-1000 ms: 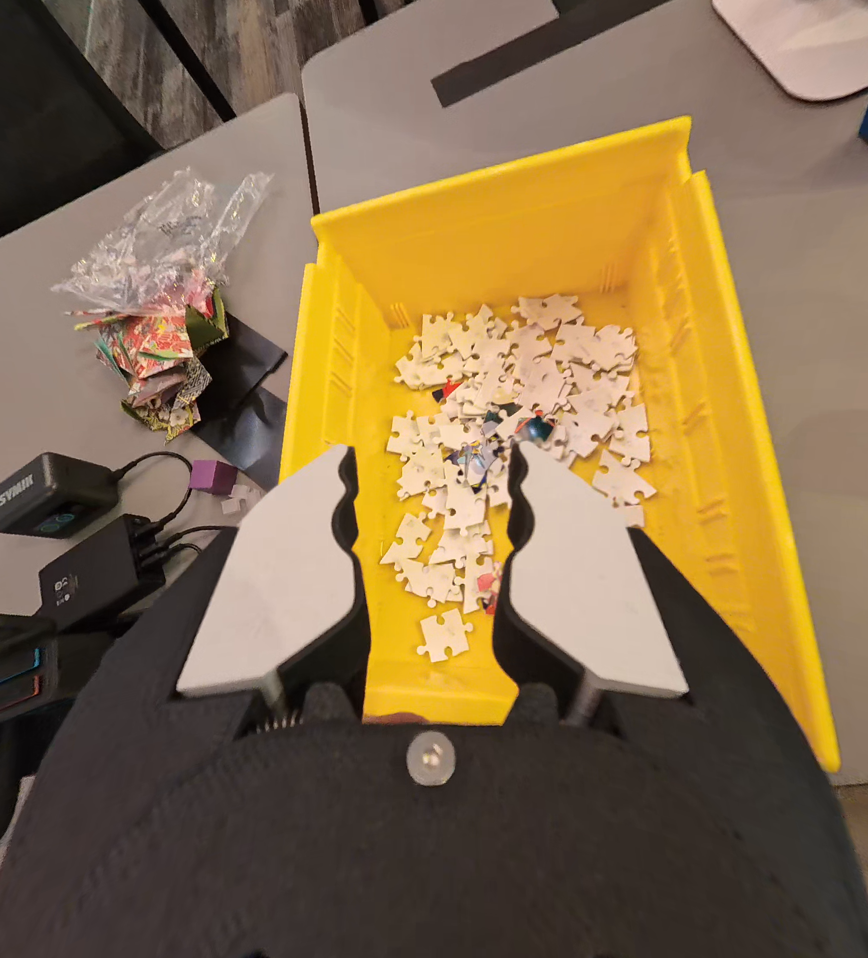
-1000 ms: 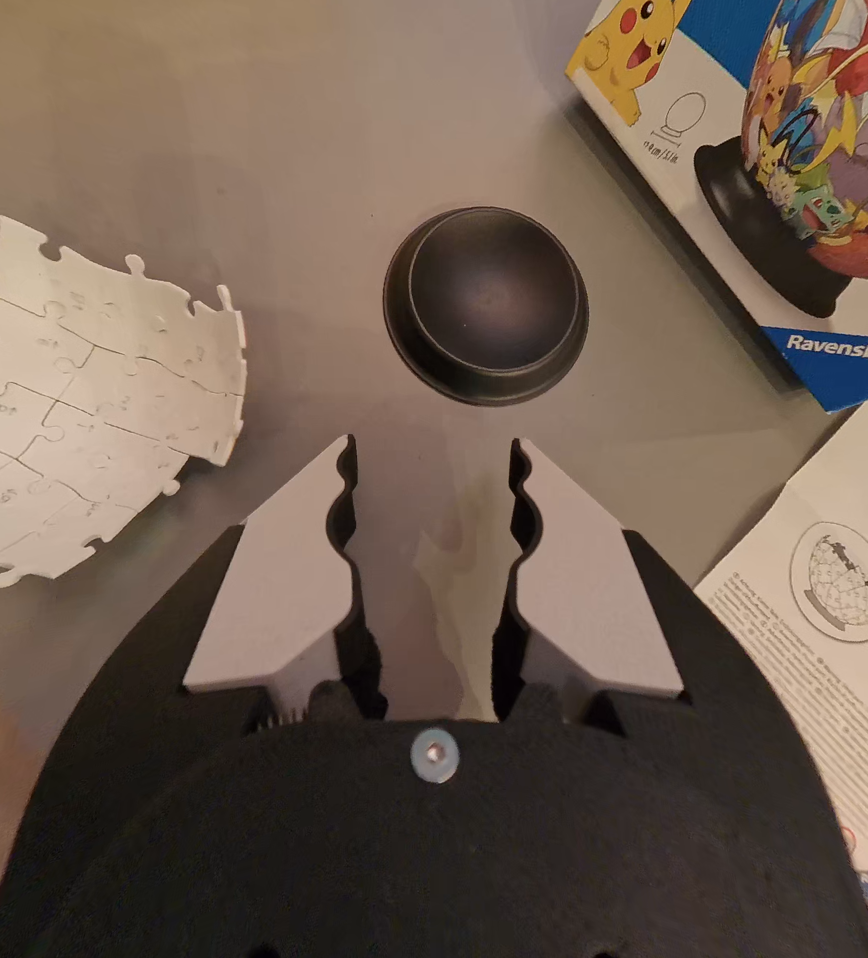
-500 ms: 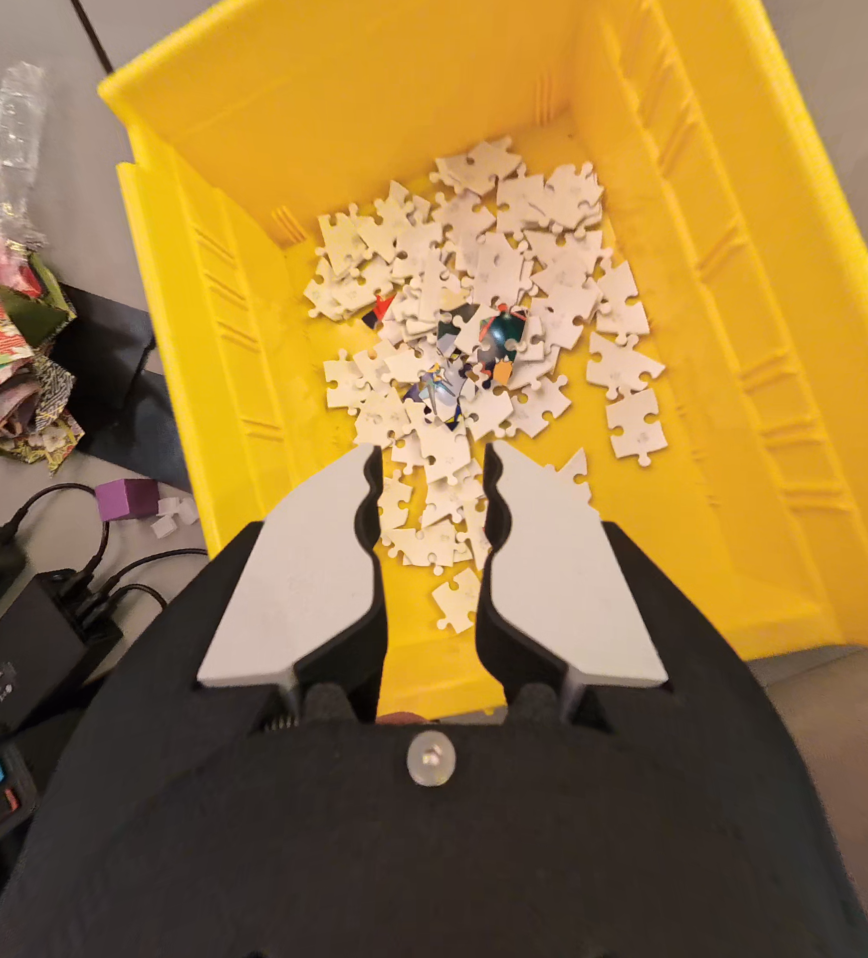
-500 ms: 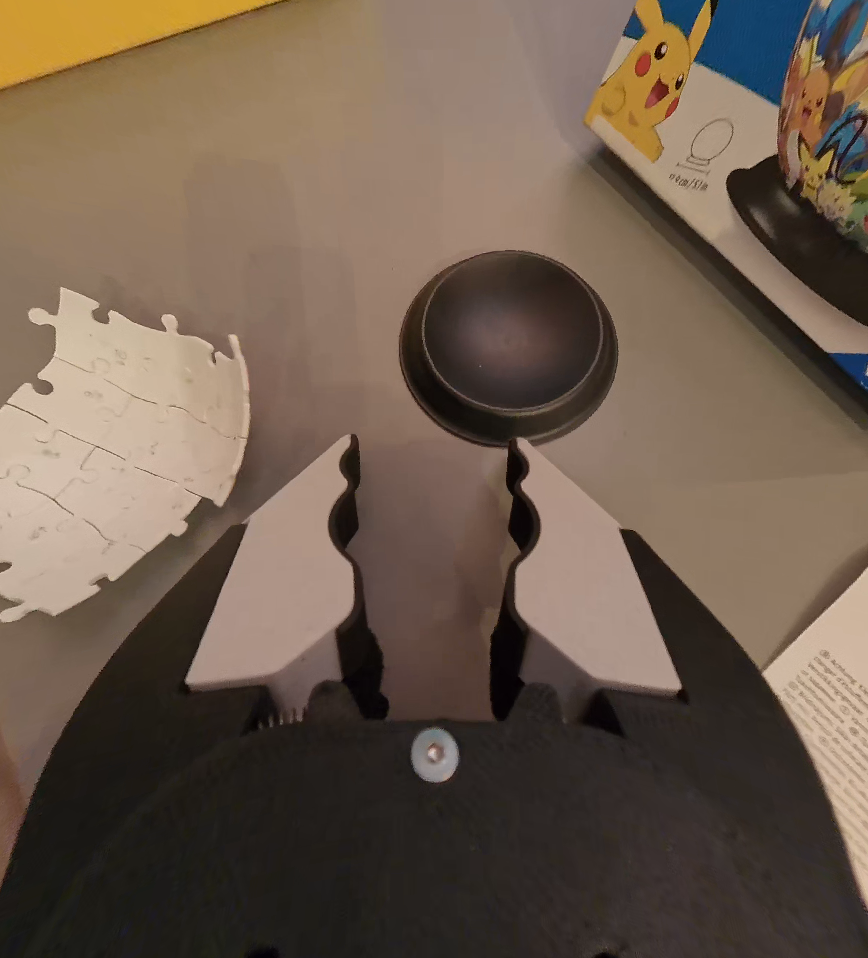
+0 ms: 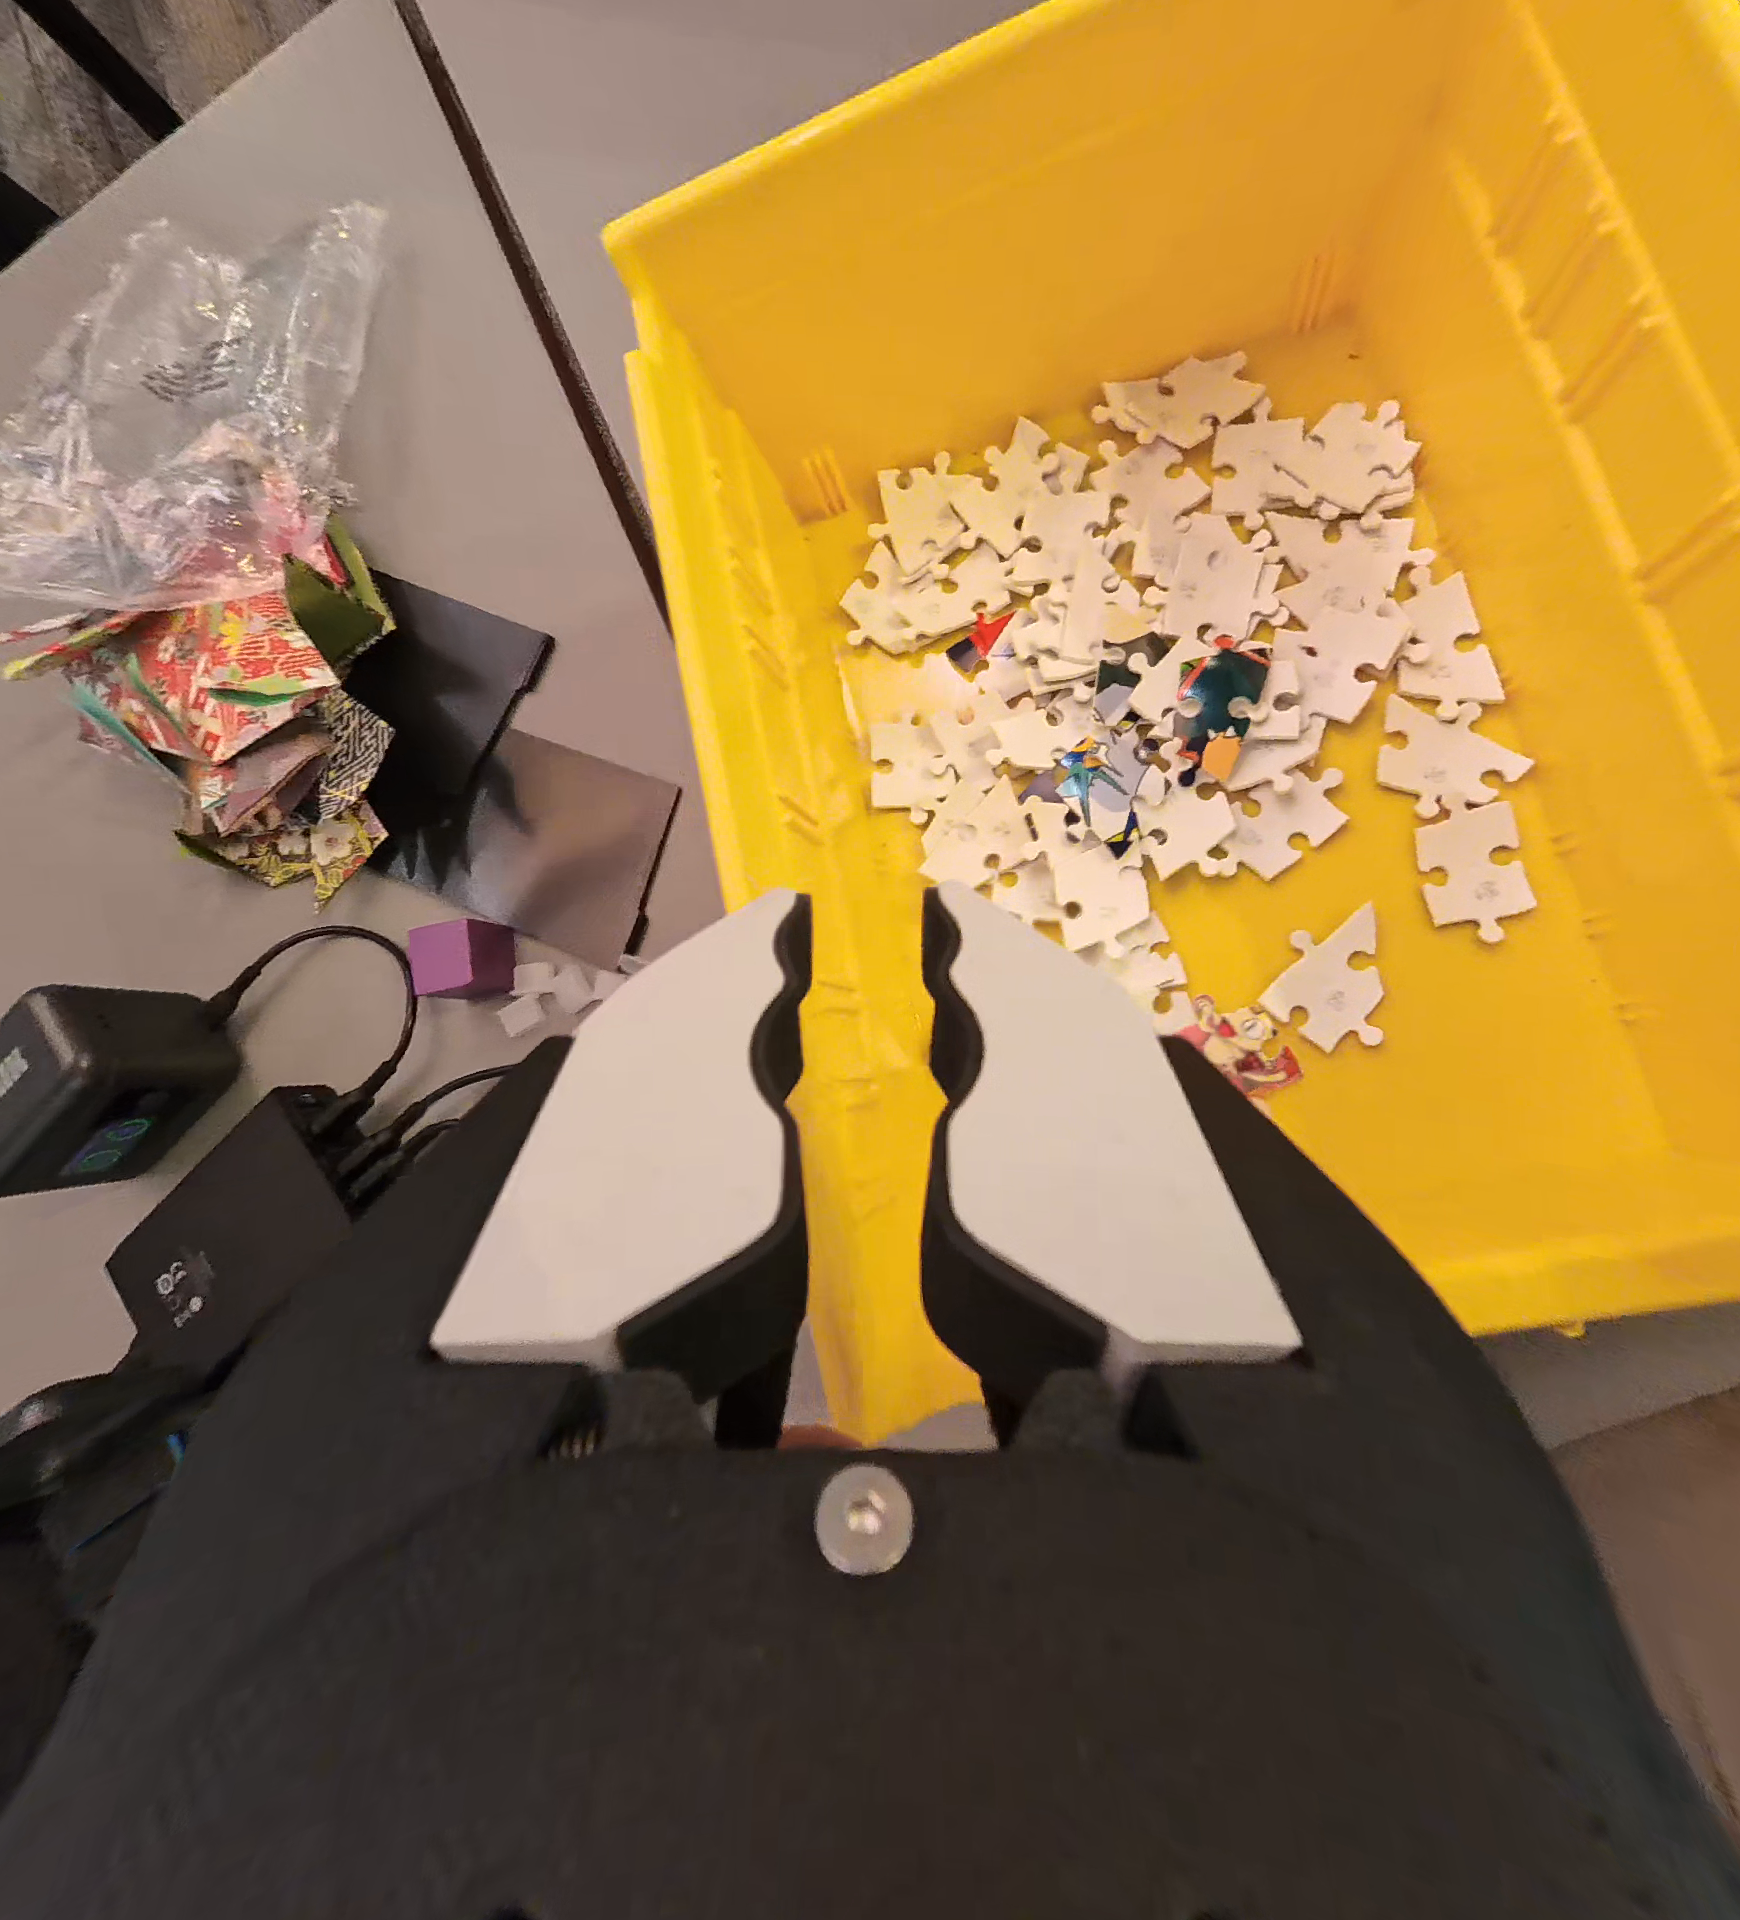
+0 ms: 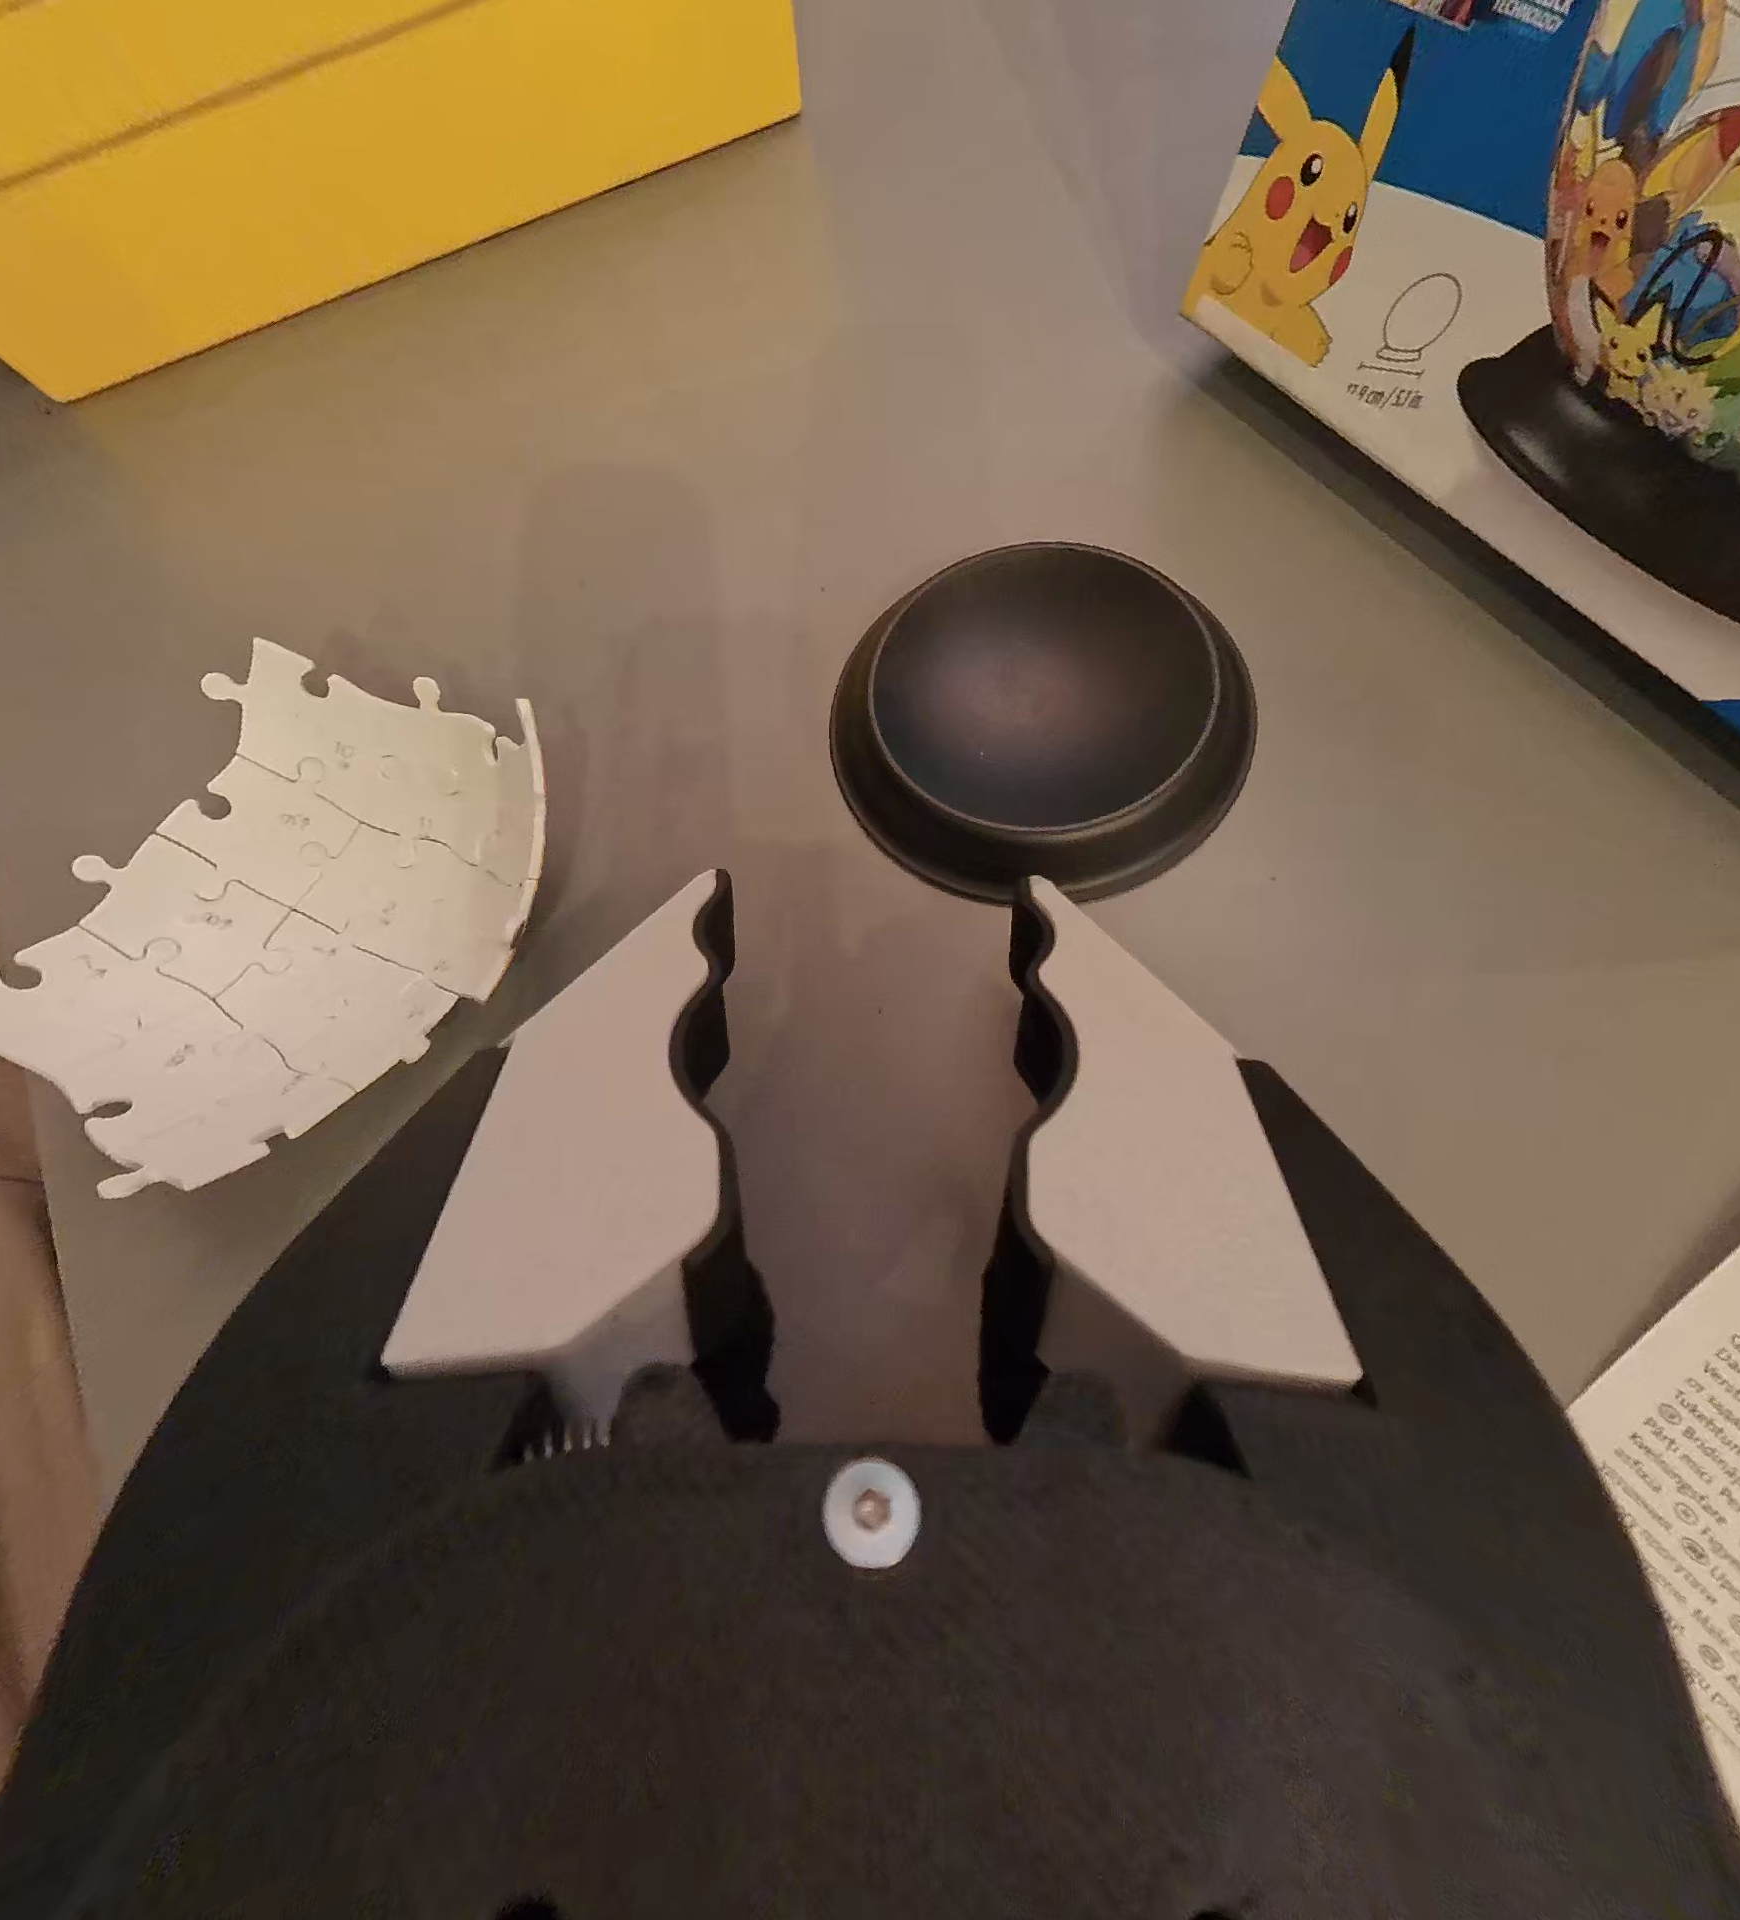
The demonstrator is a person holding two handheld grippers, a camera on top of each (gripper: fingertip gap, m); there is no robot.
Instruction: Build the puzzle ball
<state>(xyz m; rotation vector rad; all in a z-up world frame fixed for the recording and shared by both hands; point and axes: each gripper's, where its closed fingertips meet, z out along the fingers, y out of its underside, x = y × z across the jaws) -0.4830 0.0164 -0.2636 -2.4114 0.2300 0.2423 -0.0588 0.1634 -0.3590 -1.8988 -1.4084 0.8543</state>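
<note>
A yellow bin (image 5: pixel 1053 208) holds several loose puzzle pieces (image 5: pixel 1188 644), most of them white side up. My left gripper (image 5: pixel 866 914) is open with a narrow gap and empty. It hangs over the bin's near left wall. In the right wrist view a curved white section of joined pieces (image 6: pixel 294 935) lies on the grey table, left of my right gripper (image 6: pixel 871 894). That gripper is open and empty. The round black stand (image 6: pixel 1042 717) sits just beyond its fingertips.
The puzzle box (image 6: pixel 1468 208) lies at the far right and an instruction sheet (image 6: pixel 1728 1507) at the near right. The bin's side (image 6: pixel 326 177) shows at the far left. Left of the bin lie a plastic bag of coloured paper (image 5: pixel 191 499), a purple cube (image 5: pixel 461 956) and black chargers (image 5: pixel 66 1091). The left gripper's tips are roughly 45 cm from the right gripper's. My left tips are roughly 20 cm from the purple cube (image 5: pixel 461 956).
My left gripper has swung left, from over the pieces to over the bin's left wall, and its gap has narrowed. My right gripper has pulled back, so the stand and the joined section look lower.
</note>
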